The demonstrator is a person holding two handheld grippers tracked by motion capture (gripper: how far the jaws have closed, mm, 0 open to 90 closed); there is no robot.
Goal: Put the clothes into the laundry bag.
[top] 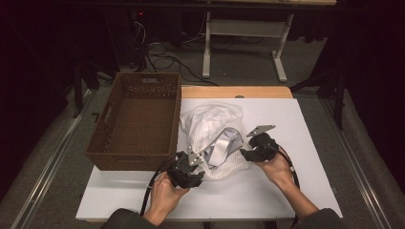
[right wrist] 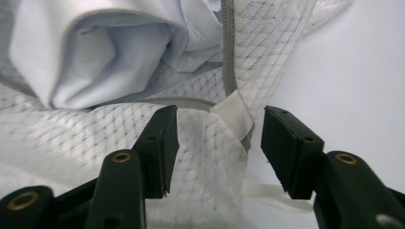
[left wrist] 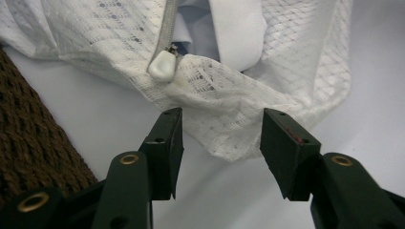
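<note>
High view looks down and forward over the white table (top: 296, 143); both gripper views (close, low) share the mesh laundry bag (top: 212, 129).

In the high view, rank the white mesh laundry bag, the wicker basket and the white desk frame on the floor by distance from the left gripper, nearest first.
1. White mesh laundry bag: directly ahead of the left gripper, on the table.
2. Wicker basket: just left, on the table's left edge.
3. White desk frame: far off on the floor.

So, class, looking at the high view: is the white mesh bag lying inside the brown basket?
No, the white mesh bag lies on the table beside the brown basket.
</note>
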